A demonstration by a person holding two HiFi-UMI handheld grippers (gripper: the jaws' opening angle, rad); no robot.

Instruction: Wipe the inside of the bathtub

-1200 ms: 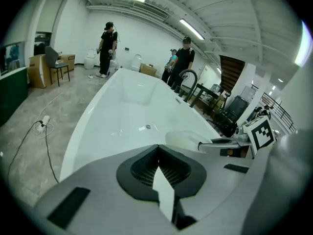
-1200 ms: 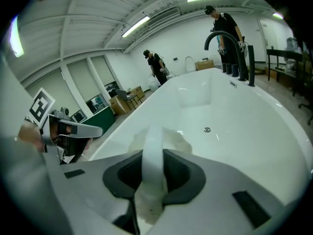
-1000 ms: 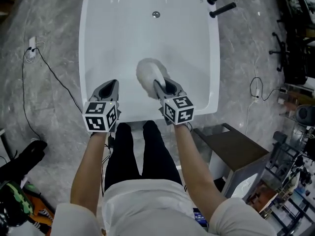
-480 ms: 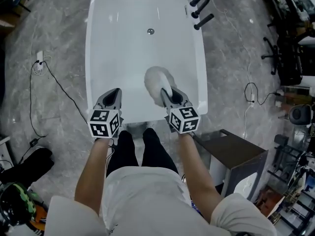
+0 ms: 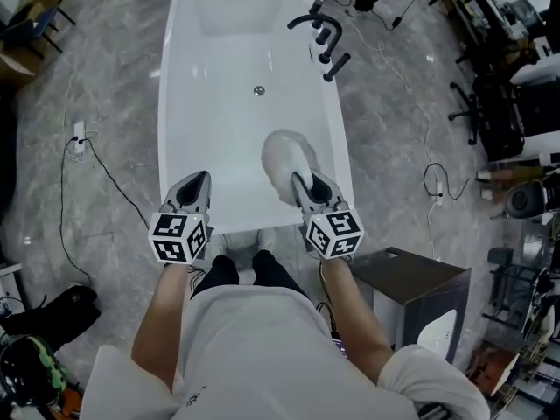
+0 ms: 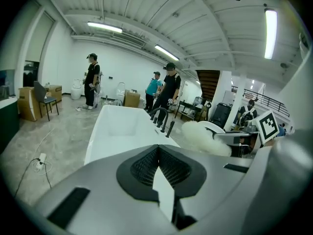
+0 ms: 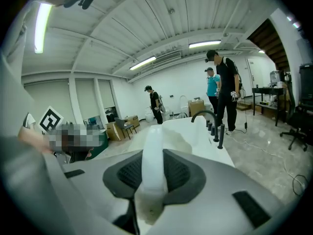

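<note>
White bathtub [image 5: 188, 129] basin open ahead | right claw [image 5: 300, 180] clamping fluffy duster [image 5: 282, 157] near right rim | left claw [image 5: 199, 180] clenched, empty

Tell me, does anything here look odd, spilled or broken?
Nothing stands out. The white bathtub looks clean and undamaged, and the right hand-held gripper is shut on a fluffy white duster over its near end.

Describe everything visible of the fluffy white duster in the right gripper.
The fluffy white duster has a rounded, soft-looking fibre head on a smooth white plastic-looking handle. The right gripper is shut on that handle. The head points forward inside the white bathtub, near its right wall; contact is unclear.
</note>
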